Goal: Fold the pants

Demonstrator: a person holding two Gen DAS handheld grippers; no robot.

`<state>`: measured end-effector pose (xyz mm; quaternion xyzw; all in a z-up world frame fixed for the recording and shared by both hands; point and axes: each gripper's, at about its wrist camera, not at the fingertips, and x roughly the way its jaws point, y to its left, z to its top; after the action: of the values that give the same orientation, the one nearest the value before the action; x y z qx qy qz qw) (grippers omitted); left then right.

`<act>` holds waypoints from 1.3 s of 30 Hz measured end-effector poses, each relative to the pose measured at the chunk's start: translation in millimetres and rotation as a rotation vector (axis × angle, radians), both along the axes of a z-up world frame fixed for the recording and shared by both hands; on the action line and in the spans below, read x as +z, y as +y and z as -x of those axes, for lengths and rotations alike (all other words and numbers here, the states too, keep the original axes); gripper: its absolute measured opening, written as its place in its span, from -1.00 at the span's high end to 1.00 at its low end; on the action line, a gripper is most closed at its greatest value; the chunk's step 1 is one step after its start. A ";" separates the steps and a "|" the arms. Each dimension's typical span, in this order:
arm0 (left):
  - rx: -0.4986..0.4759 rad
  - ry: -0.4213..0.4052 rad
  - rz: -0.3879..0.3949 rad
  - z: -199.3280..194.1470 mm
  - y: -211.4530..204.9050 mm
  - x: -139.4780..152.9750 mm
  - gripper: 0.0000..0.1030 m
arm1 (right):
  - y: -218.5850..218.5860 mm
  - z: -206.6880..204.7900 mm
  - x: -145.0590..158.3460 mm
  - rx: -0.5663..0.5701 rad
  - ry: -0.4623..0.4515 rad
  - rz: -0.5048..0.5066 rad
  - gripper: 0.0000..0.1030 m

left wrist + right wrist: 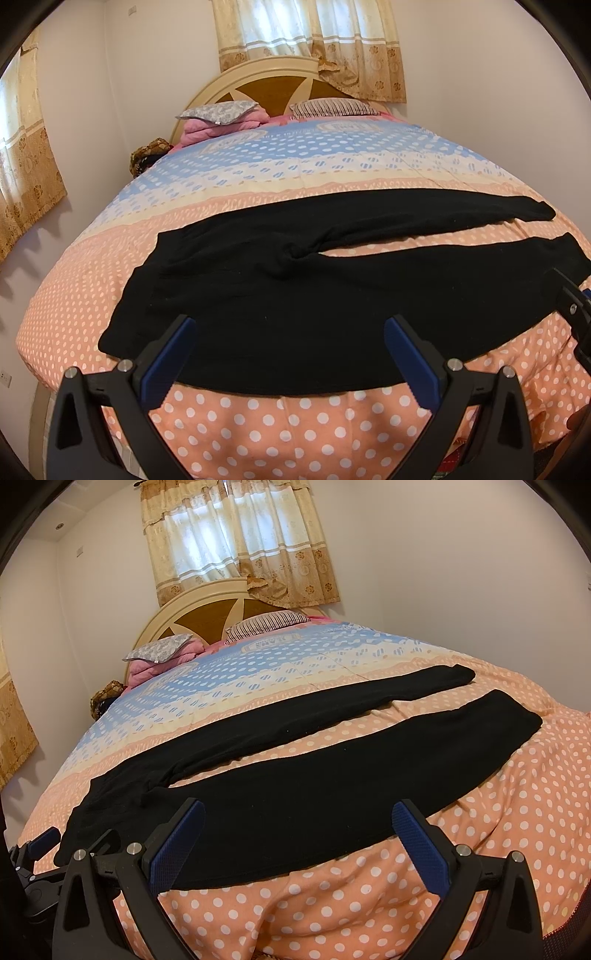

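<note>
Two legs of the black pants (280,291) lie spread apart on the bed (258,417), waistband toward the left and cuffs toward the right, with a strip of polka-dot bedspread showing between them. The cloth is dark and matte, mostly flat, with a small bunch of wrinkles at the crotch where the legs part; the near leg runs along the front edge of the mattress. Nothing has been folded yet, so the task looks to be at its very start: the approach before the first grasp. The left tool (290,350) hovers over the hip and waist part with its fingers spread wide and nothing between them; the right tool (299,836) hangs above the near leg's thigh, equally spread and empty. The likely next move is to lower both onto the near edge, pinch a single layer at waist and leg, and carry that leg over onto the far one. Thin, limp fabric may slip or drag the bedspread along.
</note>
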<state>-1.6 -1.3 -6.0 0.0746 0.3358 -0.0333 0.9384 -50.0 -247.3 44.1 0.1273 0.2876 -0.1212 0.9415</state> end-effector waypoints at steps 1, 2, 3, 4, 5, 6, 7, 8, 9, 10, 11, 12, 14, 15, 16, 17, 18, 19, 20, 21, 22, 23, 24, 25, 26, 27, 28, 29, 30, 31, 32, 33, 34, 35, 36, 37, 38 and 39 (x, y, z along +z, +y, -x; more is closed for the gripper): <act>0.001 0.000 0.000 0.1 -0.3 -0.2 -1.00 | 0.0 0.4 -0.4 0.000 0.001 -0.001 -0.98; 0.001 0.000 -0.001 0.5 -0.3 -0.2 -1.00 | 0.1 0.5 -0.7 -0.001 0.002 -0.003 -0.98; 0.000 0.000 0.000 -0.1 -0.1 -0.2 -1.00 | 0.2 0.7 -0.9 -0.001 0.003 -0.004 -0.98; -0.001 0.001 0.000 -0.2 0.1 -0.1 -1.00 | 0.0 0.9 -1.2 -0.002 0.003 -0.006 -0.98; -0.001 0.001 0.000 -0.3 0.0 -0.1 -1.00 | -1.0 1.0 -1.5 -0.003 0.004 -0.008 -0.98; 0.000 0.001 -0.001 -0.4 0.0 0.0 -1.00 | -1.3 1.1 -1.6 -0.003 0.005 -0.010 -0.98; 0.000 0.001 -0.001 -0.3 0.2 0.0 -1.00 | -1.4 1.4 -1.6 -0.003 0.005 -0.011 -0.98; 0.000 0.002 0.000 -0.4 0.2 0.0 -1.00 | -1.1 1.1 -1.7 -0.003 0.004 -0.009 -0.98; 0.000 0.003 0.001 -0.7 -0.2 0.0 -1.00 | -1.0 1.2 -1.8 -0.003 0.004 -0.009 -0.98; -0.001 0.004 0.000 -1.0 -0.3 -0.4 -1.00 | -1.3 1.1 -1.8 -0.003 0.005 -0.008 -0.98; -0.001 0.005 -0.001 -0.9 -0.3 -0.5 -1.00 | -1.4 1.1 -1.8 -0.003 0.005 -0.009 -0.98; -0.001 0.005 -0.002 -0.8 -0.3 -0.8 -1.00 | -1.2 1.1 -2.3 -0.002 0.006 -0.009 -0.98; -0.001 0.004 0.000 -1.1 -0.2 -0.6 -1.00 | -1.0 1.0 -3.1 -0.002 0.009 -0.011 -0.98; -0.001 0.004 0.000 -1.1 -0.2 -0.6 -1.00 | -1.0 1.3 -3.3 -0.002 0.010 -0.012 -0.98; -0.001 0.004 0.000 -1.2 -0.4 -0.6 -1.00 | -0.7 1.1 -4.2 -0.002 0.011 -0.013 -0.98; -0.001 0.004 0.000 -1.2 -0.4 -0.5 -1.00 | -1.4 0.5 -4.5 -0.002 0.012 -0.015 -0.98; -0.001 0.004 0.000 -1.0 -0.1 -0.8 -1.00 | -1.1 -0.1 -4.4 -0.003 0.012 -0.014 -0.98; -0.001 0.005 0.000 -1.3 -0.5 -0.5 -1.00 | -1.1 -0.1 -4.3 -0.002 0.012 -0.014 -0.98; -0.001 0.005 -0.001 -1.1 -0.5 -0.6 -1.00 | -1.1 -0.1 -4.4 -0.003 0.011 -0.015 -0.98; -0.001 0.005 -0.001 -0.9 -0.4 -0.6 -1.00 | -1.0 -0.1 -4.7 -0.003 0.012 -0.015 -0.98; -0.001 0.005 0.000 -1.3 -0.4 -0.4 -1.00 | -1.0 -0.1 -4.7 -0.003 0.012 -0.015 -0.98; -0.001 0.004 0.000 -1.1 -0.3 -0.5 -1.00 | -1.0 0.0 -4.9 -0.003 0.012 -0.016 -0.98; -0.001 0.004 0.000 -1.0 -0.3 -0.6 -1.00 | -0.7 0.2 -5.2 -0.002 0.012 -0.016 -0.98; -0.001 0.005 -0.001 -1.4 -0.7 -0.4 -1.00 | -1.2 -0.1 -4.8 -0.002 0.011 -0.015 -0.98; -0.001 0.005 -0.001 -1.3 -0.6 -0.5 -1.00 | -1.3 -0.1 -4.7 -0.002 0.012 -0.015 -0.98; -0.001 0.005 0.000 -1.4 -0.7 -0.4 -1.00 | -1.0 0.0 -5.3 -0.002 0.012 -0.015 -0.98; 0.000 0.005 -0.001 -1.4 -0.7 -0.3 -1.00 | -1.6 -0.1 -4.7 -0.002 0.012 -0.016 -0.98; 0.000 0.005 -0.001 -1.4 -0.8 -0.3 -1.00 | -1.5 -0.1 -4.7 -0.002 0.011 -0.016 -0.98; 0.000 0.005 -0.001 -1.1 -0.5 -0.4 -1.00 | -1.4 -0.1 -4.8 -0.002 0.012 -0.016 -0.98; -0.001 0.005 0.000 -1.4 -0.7 -0.3 -1.00 | -1.2 -0.1 -5.1 -0.002 0.012 -0.016 -0.98; -0.001 0.005 -0.001 -1.4 -0.8 -0.3 -1.00 | -1.8 -0.2 -4.7 -0.002 0.012 -0.016 -0.98; -0.001 0.005 -0.001 -1.2 -0.7 -0.4 -1.00 | -1.7 -0.2 -4.9 -0.002 0.012 -0.016 -0.98; -0.001 0.005 -0.001 -1.5 -0.7 -0.3 -1.00 | -1.8 -0.2 -4.7 -0.002 0.012 -0.016 -0.98; -0.001 0.006 -0.001 -1.4 -0.6 -0.4 -1.00 | -1.6 -0.1 -5.2 -0.002 0.013 -0.016 -0.98; -0.001 0.006 0.000 -1.6 -0.8 -0.2 -1.00 | -1.6 -0.1 -5.1 -0.002 0.013 -0.016 -0.98; -0.001 0.006 -0.001 -1.6 -0.9 -0.2 -1.00 | -1.5 -0.2 -5.2 -0.002 0.014 -0.016 -0.98; -0.001 0.006 -0.001 -1.6 -0.9 -0.2 -1.00 | -1.2 0.1 -5.6 -0.002 0.014 -0.017 -0.98; -0.001 0.006 -0.001 -1.3 -0.7 -0.2 -1.00 | -0.8 0.3 -6.0 -0.002 0.015 -0.017 -0.98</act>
<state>-0.3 -2.0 -6.2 0.0751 0.3384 -0.0336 0.9374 -50.3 -248.1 38.1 0.1350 0.2954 -0.1208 0.9380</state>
